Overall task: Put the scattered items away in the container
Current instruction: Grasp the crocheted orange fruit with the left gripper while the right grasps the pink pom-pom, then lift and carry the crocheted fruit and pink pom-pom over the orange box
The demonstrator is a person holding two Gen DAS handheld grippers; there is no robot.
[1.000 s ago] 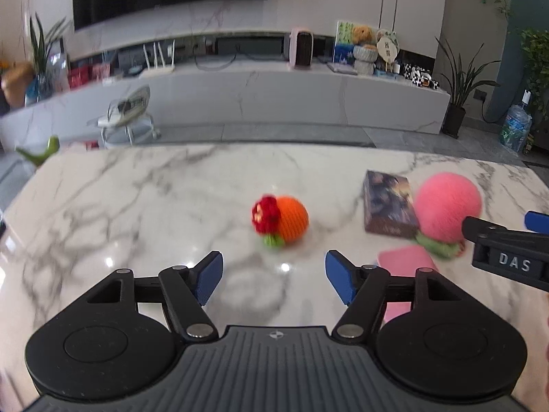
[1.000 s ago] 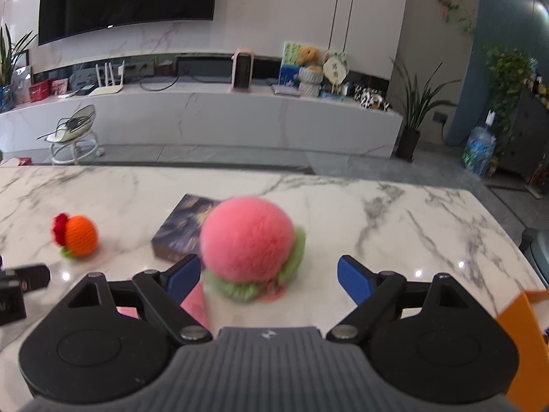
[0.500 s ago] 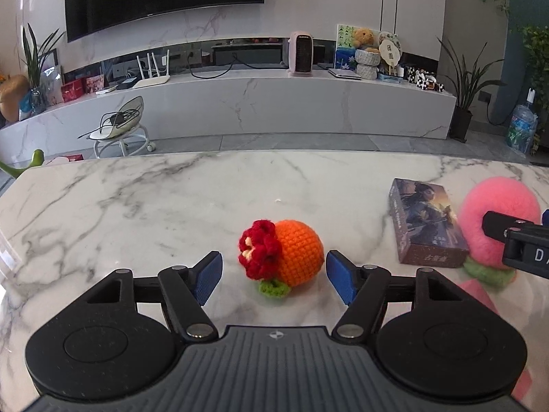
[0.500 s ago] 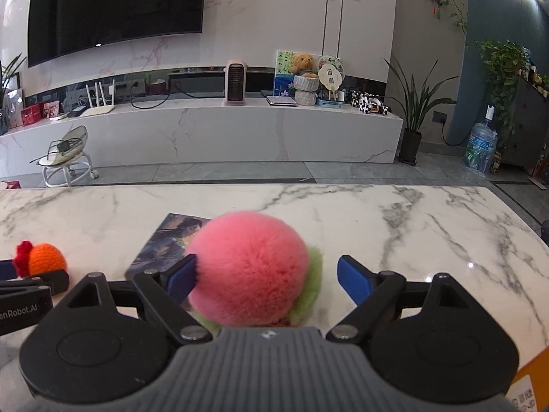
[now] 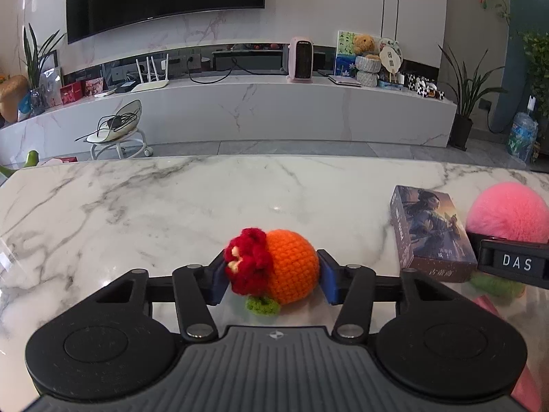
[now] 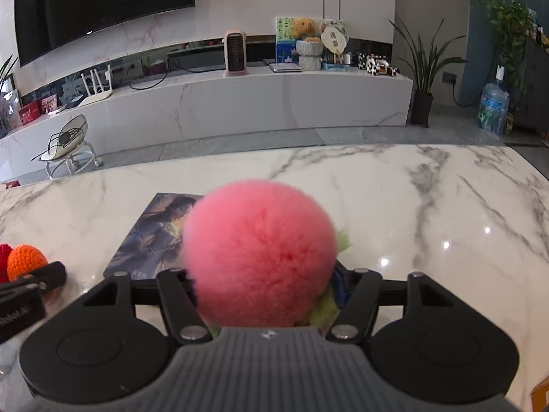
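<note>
— So, what has the left gripper [image 5: 272,276] got?

— Its two blue pads are pressed against either side of the crochet toy [image 5: 274,267], an orange ball with a red flower on its left face and a green leaf underneath. The toy sits low over the marble table [image 5: 171,206]; whether it touches the top I cannot tell.

— And the right gripper [image 6: 264,288]?

— Its fingers are closed in on the pink pompom [image 6: 259,254]. The fluff covers the left pad entirely, and only a sliver of blue shows at the right, against green fuzz at the pompom's base. So it is clamped on the pompom, with the contact itself mostly hidden.

— Where do the two stand relative to each other?

— Side by side. From the left wrist view the pompom [image 5: 507,213] appears at the far right, with the right gripper's black body [image 5: 514,262] crossing in front of it. From the right wrist view the crochet toy [image 6: 25,261] shows at the far left edge.

— Anything between them?

— A dark illustrated box [image 5: 430,233] lies flat on the table, just beside the pompom. In the right wrist view the box [image 6: 154,237] is partly hidden behind the pompom.

— Do you see the container?

— Only an orange corner [image 6: 542,391] at the lower right edge of the right wrist view; too little shows to say what it is.
</note>
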